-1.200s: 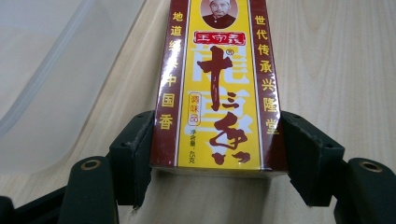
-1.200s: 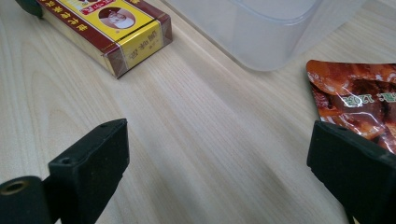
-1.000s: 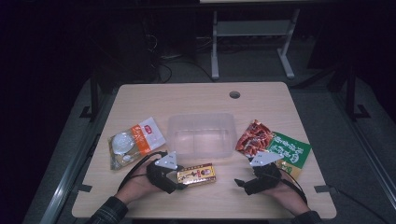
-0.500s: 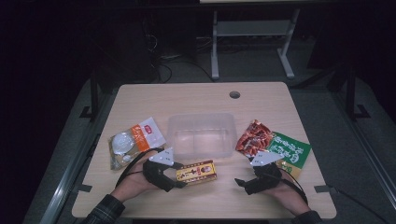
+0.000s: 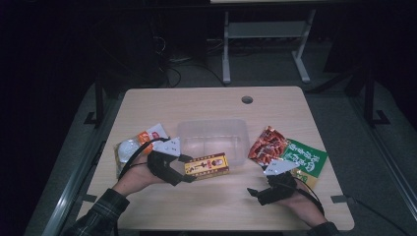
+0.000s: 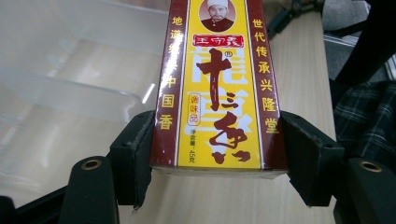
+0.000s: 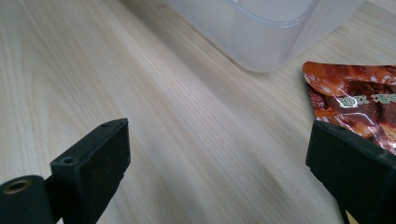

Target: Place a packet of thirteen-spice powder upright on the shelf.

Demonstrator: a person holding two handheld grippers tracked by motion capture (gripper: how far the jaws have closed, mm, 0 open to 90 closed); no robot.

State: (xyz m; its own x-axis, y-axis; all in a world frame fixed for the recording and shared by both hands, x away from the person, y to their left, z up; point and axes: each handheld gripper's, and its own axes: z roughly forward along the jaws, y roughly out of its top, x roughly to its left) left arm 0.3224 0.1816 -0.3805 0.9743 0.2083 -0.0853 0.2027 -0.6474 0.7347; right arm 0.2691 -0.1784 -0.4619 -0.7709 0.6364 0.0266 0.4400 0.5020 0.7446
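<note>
Wooden table (image 5: 211, 105), spice box (image 5: 206, 165) — seemingly lengthwise toward bin (image 5: 212, 132)

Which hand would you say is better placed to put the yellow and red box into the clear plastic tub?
Left: its tongs already clamp the yellow and red box beside the clear plastic tub.

Both grippers are black. The left gripper (image 5: 184, 169) carries a pale grey three-cornered plate on top, and a thin black cable loops from it at the left of the high view. The right gripper (image 5: 255, 192) bears a like plate and cable. In the gripper views the jaws are blocky, matte, with brass-ringed screw holes near the bottom corners. The left sleeve (image 5: 101, 216) is dark plaid.
</note>
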